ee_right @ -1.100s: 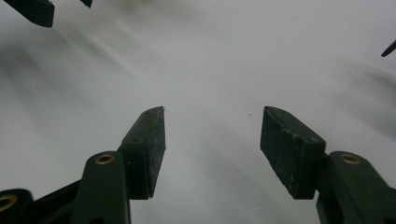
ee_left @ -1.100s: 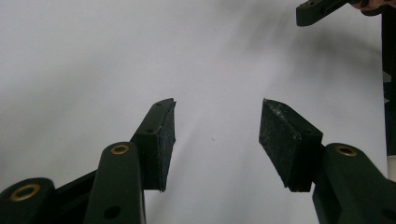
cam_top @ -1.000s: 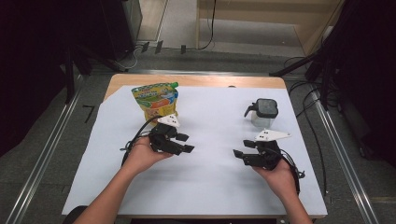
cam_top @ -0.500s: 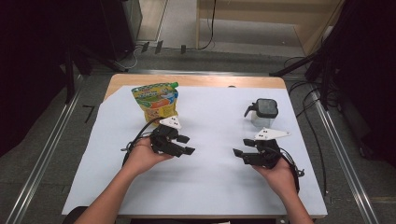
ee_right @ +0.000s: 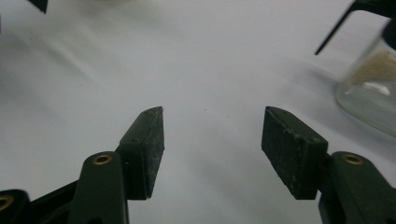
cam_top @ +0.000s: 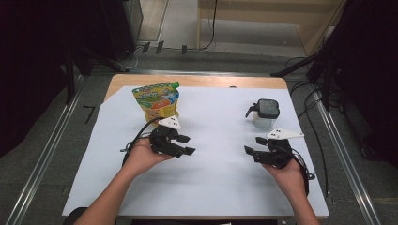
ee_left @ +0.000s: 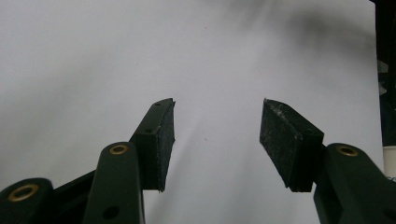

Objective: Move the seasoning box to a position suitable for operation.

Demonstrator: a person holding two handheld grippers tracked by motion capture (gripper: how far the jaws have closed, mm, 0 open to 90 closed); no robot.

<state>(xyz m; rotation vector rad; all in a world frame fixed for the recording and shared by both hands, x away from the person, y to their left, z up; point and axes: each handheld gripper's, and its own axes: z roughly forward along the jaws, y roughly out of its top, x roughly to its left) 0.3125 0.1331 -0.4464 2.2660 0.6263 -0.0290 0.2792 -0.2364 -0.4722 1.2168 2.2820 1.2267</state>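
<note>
My left gripper [cam_top: 187, 145] rests low over the white sheet [cam_top: 211, 183], left of centre, pointing right. Its jaws stand open with nothing between them, and in the left gripper view [ee_left: 217, 140] only bare white sheet lies past the pads. Across from it, my right gripper [cam_top: 253, 146] points left at the right of the sheet, open and empty as well [ee_right: 212, 149]. A yellow-green printed pouch [cam_top: 156, 99] stands just behind the left gripper. Behind the right gripper is a small glass jar with a black lid [cam_top: 265, 112], whose clear wall shows at the right edge [ee_right: 373, 88].
The sheet covers most of a wooden table [cam_top: 197, 80]. Metal rails [cam_top: 345, 154] run along the floor on both sides. Black cables [cam_top: 136, 140] trail from each gripper. Bare sheet lies between the two grippers and toward the front edge.
</note>
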